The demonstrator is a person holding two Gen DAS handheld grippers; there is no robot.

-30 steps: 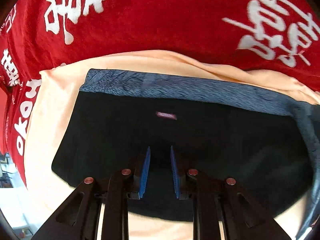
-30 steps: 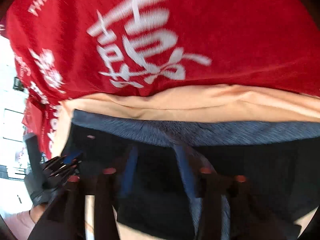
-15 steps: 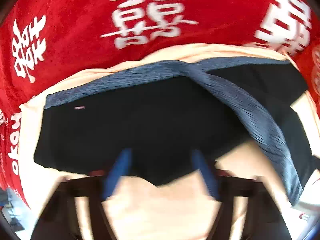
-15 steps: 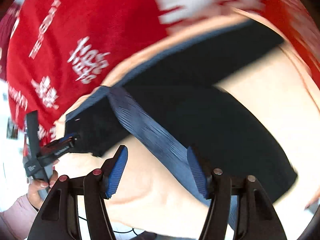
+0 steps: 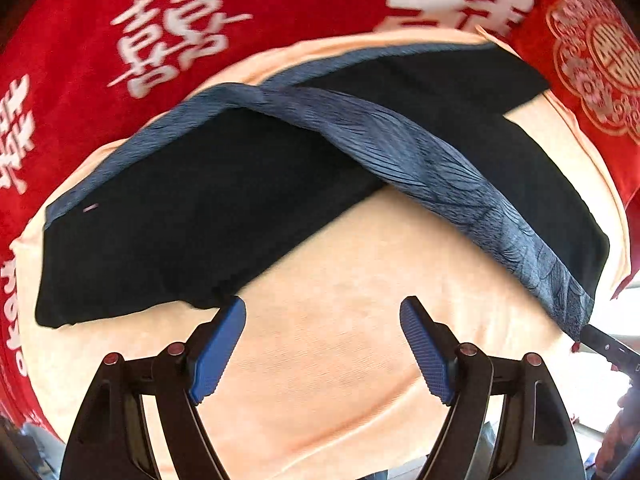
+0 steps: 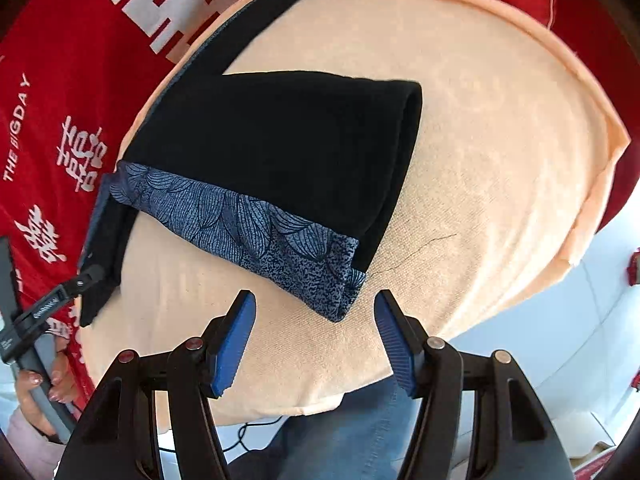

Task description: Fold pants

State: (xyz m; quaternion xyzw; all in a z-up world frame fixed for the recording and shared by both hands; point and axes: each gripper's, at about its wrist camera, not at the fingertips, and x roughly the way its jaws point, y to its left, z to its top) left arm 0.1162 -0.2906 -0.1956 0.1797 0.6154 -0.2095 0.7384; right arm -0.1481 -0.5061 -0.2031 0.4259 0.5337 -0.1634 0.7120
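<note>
One pair of black pants (image 5: 192, 216) with a blue leaf-print waistband (image 5: 420, 156) lies on one peach cloth (image 5: 340, 360), which sits on one red cloth (image 5: 80, 40) with white characters. In the left wrist view the pants fill the middle and upper part of the frame, with the waistband running diagonally from upper left to lower right across them. In the right wrist view the pants (image 6: 280, 136) are in the upper left and centre, partly folded over, with the waistband (image 6: 256, 232) ending just above the tong tips.

Two tongs. Left gripper (image 5: 322, 346): jaws wide apart, having sprung apart within the past second; nothing between them, only peach cloth below; the left pad tip is just beside the pants' lower edge. Right gripper (image 6: 314, 338): jaws apart, having widened a little; nothing clamped, and the waistband end lies just above the gap.

One hand (image 6: 44, 388) is at the lower left of the right wrist view, holding the other tool's handle. Blue jeans (image 6: 360, 432) show at the bottom between the jaws.
</note>
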